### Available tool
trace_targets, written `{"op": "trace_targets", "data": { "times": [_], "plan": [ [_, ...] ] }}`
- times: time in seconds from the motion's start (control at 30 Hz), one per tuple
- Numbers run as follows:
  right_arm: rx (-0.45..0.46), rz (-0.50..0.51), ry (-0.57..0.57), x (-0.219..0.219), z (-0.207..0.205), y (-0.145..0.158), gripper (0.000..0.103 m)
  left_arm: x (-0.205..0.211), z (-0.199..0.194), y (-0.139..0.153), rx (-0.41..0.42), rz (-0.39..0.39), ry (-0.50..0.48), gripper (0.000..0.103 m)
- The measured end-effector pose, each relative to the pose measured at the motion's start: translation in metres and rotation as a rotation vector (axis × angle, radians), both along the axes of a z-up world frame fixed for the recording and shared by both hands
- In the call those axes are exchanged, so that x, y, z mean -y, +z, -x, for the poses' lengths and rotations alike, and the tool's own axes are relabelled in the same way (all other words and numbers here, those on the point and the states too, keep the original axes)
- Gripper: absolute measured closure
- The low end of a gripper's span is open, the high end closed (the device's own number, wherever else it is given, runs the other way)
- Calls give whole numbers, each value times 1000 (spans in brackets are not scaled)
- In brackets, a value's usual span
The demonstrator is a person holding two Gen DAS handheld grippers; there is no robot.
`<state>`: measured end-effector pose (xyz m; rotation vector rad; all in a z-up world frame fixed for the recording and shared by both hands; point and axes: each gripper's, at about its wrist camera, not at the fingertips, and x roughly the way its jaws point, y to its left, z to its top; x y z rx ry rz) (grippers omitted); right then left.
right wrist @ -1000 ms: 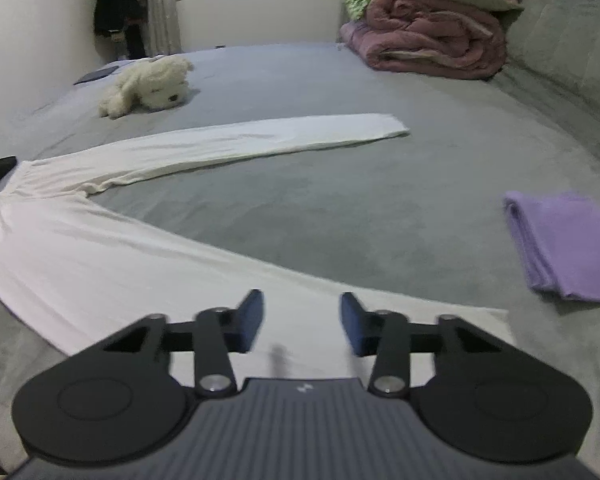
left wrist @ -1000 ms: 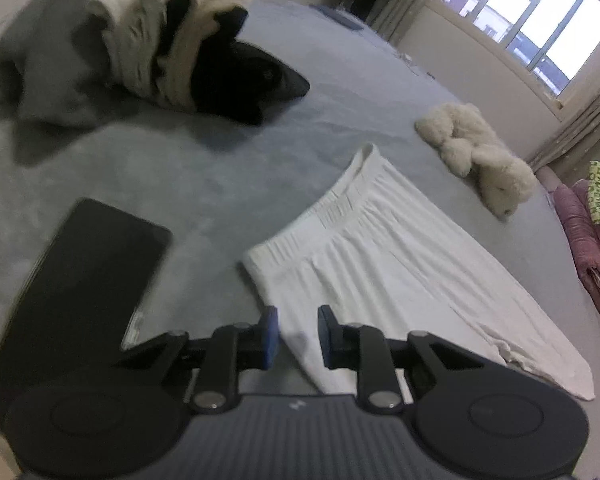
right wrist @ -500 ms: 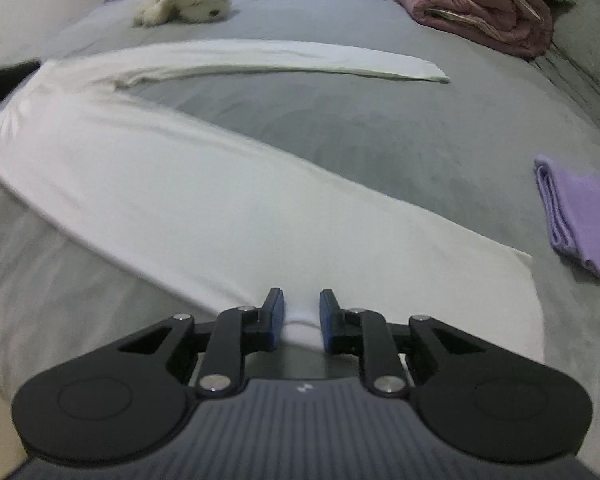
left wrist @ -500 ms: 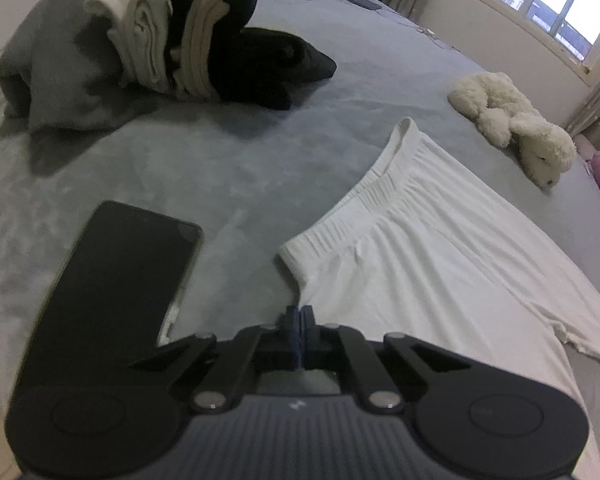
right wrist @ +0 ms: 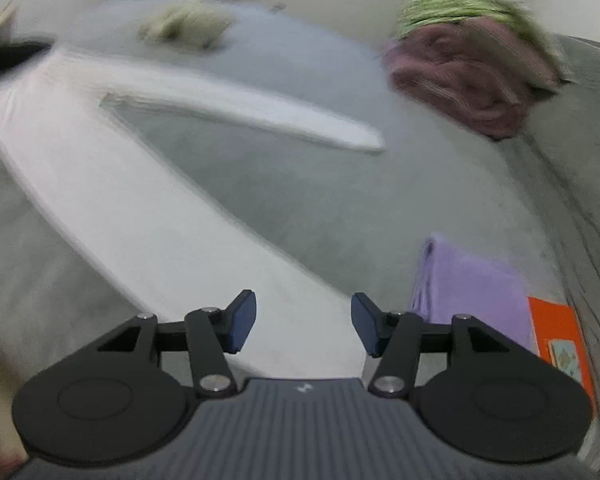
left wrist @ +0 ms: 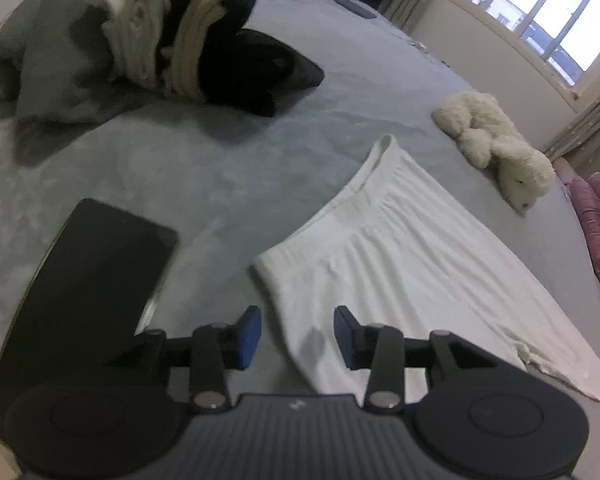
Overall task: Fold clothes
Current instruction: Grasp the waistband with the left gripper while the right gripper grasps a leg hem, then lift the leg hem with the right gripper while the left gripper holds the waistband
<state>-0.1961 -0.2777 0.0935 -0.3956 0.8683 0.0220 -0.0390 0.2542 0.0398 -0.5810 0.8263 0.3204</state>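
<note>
Folding is barely starting: white pants [left wrist: 400, 264] are lying unfolded on the bed [left wrist: 228, 168], waistband just ahead of the left claw [left wrist: 297, 334], one leg under the right claw [right wrist: 303, 326], both opening, gripping nothing.

White leggings [left wrist: 400, 264] flat on bed

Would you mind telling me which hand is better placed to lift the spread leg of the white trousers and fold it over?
The right tool: its opening jaws hover over the near leg's cuff of the white trousers. The left tool, also opening, sits at the waistband end.
</note>
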Motion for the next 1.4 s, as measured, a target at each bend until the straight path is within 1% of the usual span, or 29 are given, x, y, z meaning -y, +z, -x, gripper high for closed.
{"op": "trace_targets", "data": {
  "times": [0.07,0.17,0.2,0.27,0.3,0.4,0.43,0.5,0.53,0.57,0.67,0.73,0.83,0.9,0.97,1.03,1.13,1.2,1.3,1.4],
  "plan": [
    [-71,55,113,-7,2,-10,51,0,-3,-3,-9,9,10,64],
    [-200,237,256,-18,2,-33,52,0,-6,-7,-19,2,19,66],
    [-228,270,284,-17,1,-40,53,1,-7,-7,-19,-7,18,66],
    [-281,319,332,-11,-1,-55,63,2,-8,-7,-20,-24,16,67],
    [-301,337,340,-7,-3,-61,66,3,-8,-7,-21,-35,16,68],
    [-313,399,364,-1,-5,-77,73,7,-10,-7,-28,-69,13,74],
    [-312,412,376,0,-4,-81,78,7,-12,-7,-30,-76,11,78],
    [-300,415,371,3,-7,-83,79,7,-13,-8,-33,-79,14,85],
    [-298,413,367,4,-9,-85,84,6,-13,-8,-34,-78,15,94],
    [-298,412,363,5,-10,-86,91,5,-13,-8,-35,-77,15,99],
    [-293,423,354,6,-13,-88,100,4,-13,-6,-30,-75,12,101],
    [-276,424,350,5,-12,-87,101,5,-12,-3,-17,-85,4,101],
    [-224,413,332,8,-9,-81,101,6,-11,2,6,-96,-6,101],
    [-189,401,316,11,-7,-76,98,6,-12,2,8,-92,-9,101],
    [-201,382,345,9,-4,-74,76,5,-13,1,1,-85,-4,101],
    [-220,363,379,7,-1,-72,72,2,-14,-1,-4,-67,10,101],
    [-236,362,427,1,-1,-73,72,2,-13,0,6,-60,16,101],
    [-241,381,456,-6,-1,-75,70,2,-13,1,11,-58,17,101],
    [-247,450,486,-14,-6,-86,70,3,-13,0,7,-57,17,101],
    [-208,532,512,-24,-8,-96,70,0,-12,-1,5,-47,24,101]
  ]
}}
